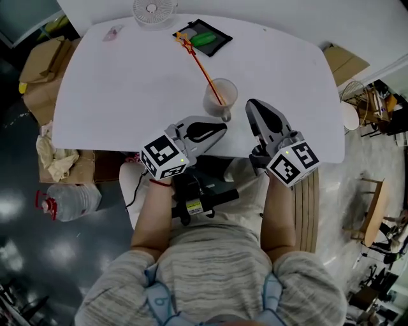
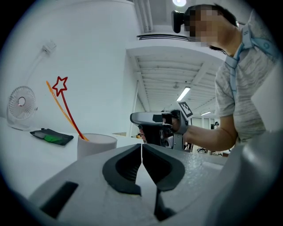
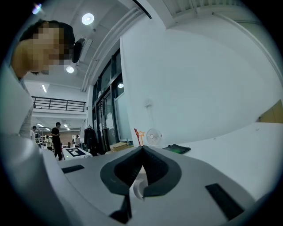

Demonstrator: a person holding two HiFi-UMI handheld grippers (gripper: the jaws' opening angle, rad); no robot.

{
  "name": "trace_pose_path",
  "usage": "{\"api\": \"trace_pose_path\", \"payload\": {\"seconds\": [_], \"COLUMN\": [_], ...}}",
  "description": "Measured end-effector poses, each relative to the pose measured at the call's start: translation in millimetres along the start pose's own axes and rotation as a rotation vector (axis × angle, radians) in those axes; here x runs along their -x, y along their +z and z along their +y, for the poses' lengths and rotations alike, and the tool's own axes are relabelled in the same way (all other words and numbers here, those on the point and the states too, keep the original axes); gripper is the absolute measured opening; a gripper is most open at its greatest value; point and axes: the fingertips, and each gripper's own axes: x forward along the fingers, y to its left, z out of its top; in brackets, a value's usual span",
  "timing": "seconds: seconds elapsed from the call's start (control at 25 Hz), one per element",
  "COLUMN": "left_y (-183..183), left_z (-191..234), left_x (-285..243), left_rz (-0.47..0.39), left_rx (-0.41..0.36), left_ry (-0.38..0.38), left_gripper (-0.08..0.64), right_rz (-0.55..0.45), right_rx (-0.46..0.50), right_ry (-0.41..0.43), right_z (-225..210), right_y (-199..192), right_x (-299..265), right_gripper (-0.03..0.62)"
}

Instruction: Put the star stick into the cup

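A translucent cup (image 1: 220, 97) stands on the white table (image 1: 115, 95), near its front edge. A red star stick (image 1: 203, 67) stands in it and leans away to the far left, alongside a thin orange stick. In the left gripper view the red star (image 2: 60, 85) rises above the cup (image 2: 96, 145). My left gripper (image 1: 222, 128) is shut and holds nothing, just in front of the cup. To the cup's right is my right gripper (image 1: 250, 104), also shut and holding nothing. From the right gripper view the star tips (image 3: 138, 133) show far off.
A small white fan (image 1: 153, 11) and a black pouch with a green item (image 1: 205, 38) lie at the table's far edge. A small pink thing (image 1: 113, 32) lies far left. Cardboard boxes (image 1: 39, 70) and a water jug (image 1: 70, 198) sit on the floor left.
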Motion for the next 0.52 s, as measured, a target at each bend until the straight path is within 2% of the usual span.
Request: {"api": "trace_pose_path", "payload": {"seconds": [0.52], "left_y": [5.9], "left_z": [3.2], "left_x": [2.1], "left_rz": [-0.041], "left_rx": [0.017], "left_ry": [0.044], "left_gripper": [0.014], "right_rz": [0.015], "right_rx": [0.000], "right_ry": [-0.019], "right_z": [-8.8], "right_y": [2.8], "right_x": [15.8], "right_gripper": [0.008]}}
